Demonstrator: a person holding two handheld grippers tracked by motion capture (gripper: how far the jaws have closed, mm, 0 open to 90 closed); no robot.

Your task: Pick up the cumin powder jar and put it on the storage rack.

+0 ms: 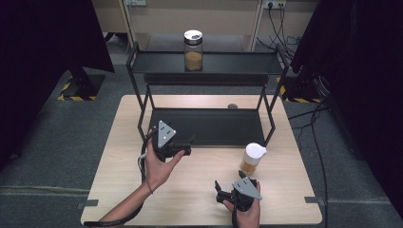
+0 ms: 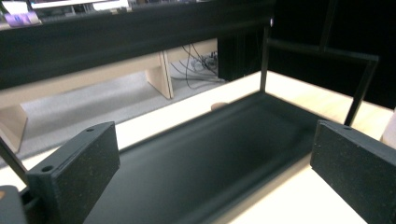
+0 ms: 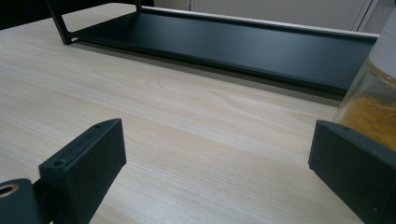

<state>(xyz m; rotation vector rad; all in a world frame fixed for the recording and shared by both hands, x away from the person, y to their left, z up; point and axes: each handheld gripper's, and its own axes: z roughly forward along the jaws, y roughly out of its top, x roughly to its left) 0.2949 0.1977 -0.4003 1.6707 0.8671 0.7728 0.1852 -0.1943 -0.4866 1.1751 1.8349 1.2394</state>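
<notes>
A person's left forearm enters the high view at about 7 o'clock and angles up toward 1 o'clock, the left hand wrapped under the left hand-held gripper, whose jaws stand wide apart and point toward 3 o'clock. At 6 o'clock, the right hand grips the right hand-held gripper, jaws likewise spread wide, aimed toward 10 o'clock.

Both forearms bare, no sleeves; left gripper and right gripper black, grey triangular plate on top, black cable trailing
</notes>
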